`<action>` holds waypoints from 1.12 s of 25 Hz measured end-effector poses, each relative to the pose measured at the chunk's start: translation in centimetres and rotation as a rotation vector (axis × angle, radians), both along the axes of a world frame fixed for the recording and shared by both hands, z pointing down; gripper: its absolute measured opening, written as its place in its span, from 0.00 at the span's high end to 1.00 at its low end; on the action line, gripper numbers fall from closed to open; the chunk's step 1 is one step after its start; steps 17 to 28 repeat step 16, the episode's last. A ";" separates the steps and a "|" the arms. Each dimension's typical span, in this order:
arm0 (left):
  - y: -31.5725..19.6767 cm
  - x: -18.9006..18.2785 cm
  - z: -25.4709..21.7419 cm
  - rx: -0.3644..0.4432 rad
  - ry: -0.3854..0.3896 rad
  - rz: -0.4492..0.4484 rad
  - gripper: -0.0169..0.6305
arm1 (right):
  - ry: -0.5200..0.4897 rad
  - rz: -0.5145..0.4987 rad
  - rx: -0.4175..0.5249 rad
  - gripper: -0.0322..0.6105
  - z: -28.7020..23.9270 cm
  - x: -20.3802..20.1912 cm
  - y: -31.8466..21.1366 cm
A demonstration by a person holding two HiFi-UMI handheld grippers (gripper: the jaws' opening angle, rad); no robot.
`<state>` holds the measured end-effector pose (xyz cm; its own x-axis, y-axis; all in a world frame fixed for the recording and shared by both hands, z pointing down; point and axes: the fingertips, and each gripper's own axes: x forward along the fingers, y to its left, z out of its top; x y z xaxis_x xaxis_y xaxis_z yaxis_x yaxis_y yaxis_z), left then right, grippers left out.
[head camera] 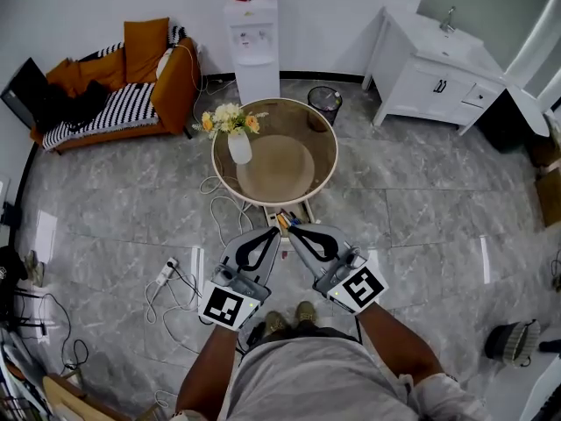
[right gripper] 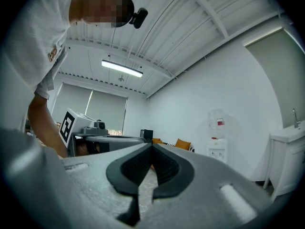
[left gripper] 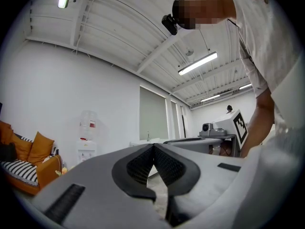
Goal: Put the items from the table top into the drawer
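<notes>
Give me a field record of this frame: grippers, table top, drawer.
left gripper: shut, nothing between the jaws
right gripper: shut, nothing between the jaws
table: round, glass top
on table top: only a vase of flowers
drawer: appears open at the table's near edge, just ahead of both grippers
drawer contents: small colourful items, too small to name

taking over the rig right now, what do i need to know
Left gripper: shut, empty, in front of the table.
Right gripper: shut, empty, beside it.
Round table: only the vase of flowers stands on top.
Drawer: open under the table, small colourful items inside, too small to name.
Done: the top looks cleared.
Left: probably just shutting the drawer.
</notes>
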<state>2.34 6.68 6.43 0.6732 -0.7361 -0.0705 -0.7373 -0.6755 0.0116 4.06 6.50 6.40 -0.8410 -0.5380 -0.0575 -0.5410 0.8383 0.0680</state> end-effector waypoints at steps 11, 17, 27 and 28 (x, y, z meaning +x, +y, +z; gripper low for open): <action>0.5 0.1 -0.8 0.022 0.028 -0.007 0.97 | 0.008 0.008 0.005 0.95 -0.1 0.6 1.1; 1.2 0.4 -0.6 0.015 0.029 -0.008 0.98 | 0.023 0.012 0.001 0.95 0.3 1.1 1.7; 1.2 0.4 -0.6 0.015 0.029 -0.008 0.98 | 0.023 0.012 0.001 0.95 0.3 1.1 1.7; 1.2 0.4 -0.6 0.015 0.029 -0.008 0.98 | 0.023 0.012 0.001 0.95 0.3 1.1 1.7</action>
